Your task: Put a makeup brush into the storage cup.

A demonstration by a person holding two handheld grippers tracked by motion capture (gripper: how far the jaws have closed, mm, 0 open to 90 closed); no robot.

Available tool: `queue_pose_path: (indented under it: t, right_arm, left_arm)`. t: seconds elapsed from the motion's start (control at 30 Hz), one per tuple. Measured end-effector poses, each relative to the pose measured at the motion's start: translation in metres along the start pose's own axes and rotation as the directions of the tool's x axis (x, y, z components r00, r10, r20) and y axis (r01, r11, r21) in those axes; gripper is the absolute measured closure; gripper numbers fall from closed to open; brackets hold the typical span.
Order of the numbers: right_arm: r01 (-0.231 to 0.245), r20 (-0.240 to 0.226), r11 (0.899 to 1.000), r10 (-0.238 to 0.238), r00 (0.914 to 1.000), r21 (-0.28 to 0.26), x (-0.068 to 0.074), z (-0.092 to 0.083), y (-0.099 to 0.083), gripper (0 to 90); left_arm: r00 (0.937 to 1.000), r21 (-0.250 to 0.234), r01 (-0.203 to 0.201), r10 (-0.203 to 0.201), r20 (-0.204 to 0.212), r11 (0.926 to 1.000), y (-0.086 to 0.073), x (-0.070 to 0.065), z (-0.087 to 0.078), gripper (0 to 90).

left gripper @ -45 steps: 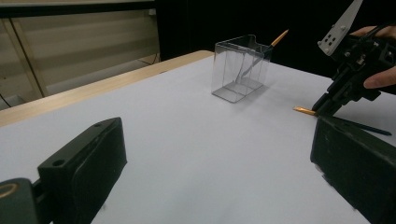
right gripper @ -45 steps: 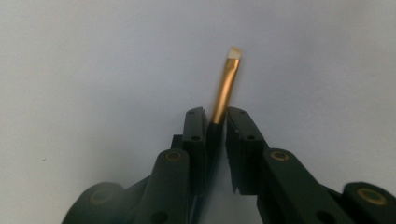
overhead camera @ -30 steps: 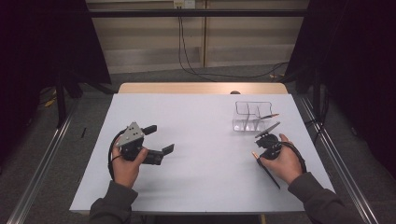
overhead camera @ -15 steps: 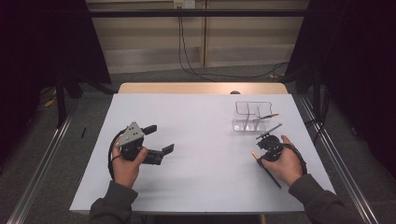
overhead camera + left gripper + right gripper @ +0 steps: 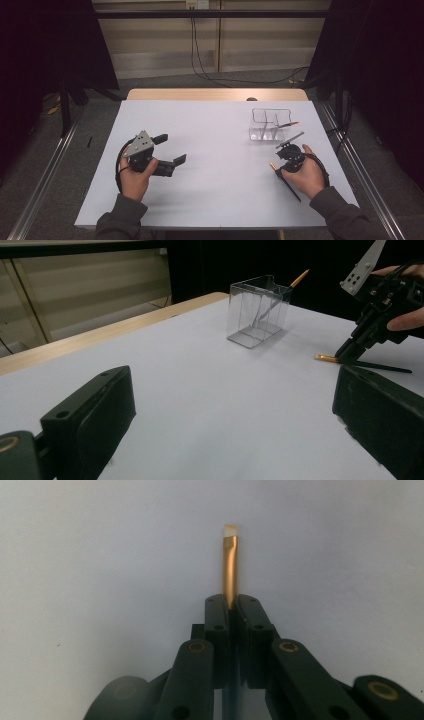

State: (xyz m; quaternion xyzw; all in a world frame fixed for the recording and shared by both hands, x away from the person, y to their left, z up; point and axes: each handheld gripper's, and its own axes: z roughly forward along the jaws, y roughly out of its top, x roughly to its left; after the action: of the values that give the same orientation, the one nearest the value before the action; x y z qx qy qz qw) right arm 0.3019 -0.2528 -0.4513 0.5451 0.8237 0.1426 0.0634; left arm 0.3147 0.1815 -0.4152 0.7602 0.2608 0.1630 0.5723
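Right gripper view: right tool (image 5: 230, 605) pinches a paintbrush (image 5: 229, 570) near its gold collar, tip ahead on the tabletop (image 5: 100, 555). Off-centre grip (long handle trailing behind) could let it swivel or slip when lifted. Left tool (image 5: 170, 149) gapes wide, idle.

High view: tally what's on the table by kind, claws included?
Brushes: 2, one in the right claw as brush, one standing in the clear organizer as second brush
Clear organizers: 1
Claws: 2, counting the left claw
Total: 5
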Motion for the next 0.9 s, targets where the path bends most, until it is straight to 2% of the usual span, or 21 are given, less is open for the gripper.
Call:
queue_pose_path:
  t: [0.03, 0.2, 0.27, 0.3, 0.37, 0.43, 0.47, 0.5, 0.6, 0.7, 0.73, 0.9]
  right_arm:
    - [-0.003, 0.006, 1.000, 0.003, 1.0000, -0.006, 0.000, 0.000, 0.000, 85.2]
    - [-0.029, -0.044, 0.999, 0.027, 0.9987, -0.044, -0.002, -0.002, 0.001, 85.2]
    - [-0.033, -0.047, 0.998, 0.030, 0.9984, -0.055, -0.002, -0.003, 0.000, 85.2]
    - [-0.030, -0.050, 0.998, 0.027, 0.9984, -0.062, -0.003, -0.004, 0.000, 85.2]
    - [-0.020, -0.055, 0.994, 0.015, 0.9984, -0.104, -0.003, -0.006, 0.001, 85.2]
    - [-0.027, -0.065, 0.992, 0.019, 0.9977, -0.125, -0.004, -0.009, 0.001, 85.2]
    - [-0.040, -0.070, 0.990, 0.031, 0.9971, -0.138, -0.003, -0.011, 0.002, 85.2]
    - [-0.040, -0.079, 0.988, 0.029, 0.9965, -0.149, -0.004, -0.012, 0.002, 85.2]
    - [-0.054, -0.089, 0.983, 0.039, 0.9953, -0.176, -0.006, -0.016, 0.001, 85.2]
    - [-0.063, -0.096, 0.974, 0.043, 0.9945, -0.218, -0.006, -0.021, 0.000, 85.2]
    - [-0.062, -0.103, 0.970, 0.039, 0.9939, -0.236, -0.006, -0.022, 0.000, 85.1]
    - [-0.059, -0.111, 0.951, 0.026, 0.9935, -0.303, -0.005, -0.028, -0.002, 85.1]
  left_arm:
    - [1.0000, -0.001, 0.004, -0.004, 0.000, 1.0000, 0.000, 0.000, 0.000, 3.2]
    - [1.0000, -0.006, 0.005, -0.005, -0.003, 1.0000, -0.001, 0.002, -0.002, 3.2]
    - [0.9999, -0.014, 0.010, -0.010, 0.012, 0.9999, -0.001, 0.002, -0.002, 3.2]
    - [1.0000, -0.005, 0.004, -0.004, -0.001, 1.0000, -0.001, 0.002, -0.002, 3.2]
    - [1.0000, -0.011, 0.009, -0.009, 0.002, 0.9999, -0.002, 0.002, -0.002, 3.2]
    - [1.0000, -0.008, 0.010, -0.010, -0.001, 0.9999, -0.001, 0.001, -0.002, 3.2]
    - [0.9999, -0.008, 0.003, -0.003, 0.013, 1.0000, -0.001, 0.002, -0.002, 3.2]
    - [1.0000, -0.005, 0.002, -0.002, -0.006, 1.0000, -0.001, 0.001, -0.003, 3.2]
    - [1.0000, -0.010, 0.009, -0.009, 0.001, 0.9999, -0.001, 0.001, -0.002, 3.2]
    - [0.9999, -0.008, 0.004, -0.004, 0.010, 1.0000, -0.001, 0.002, -0.002, 3.2]
    - [1.0000, -0.002, 0.004, -0.004, -0.006, 1.0000, -0.001, 0.001, -0.002, 3.2]
    - [1.0000, -0.004, -0.001, 0.001, -0.008, 1.0000, 0.000, 0.001, -0.002, 3.2]
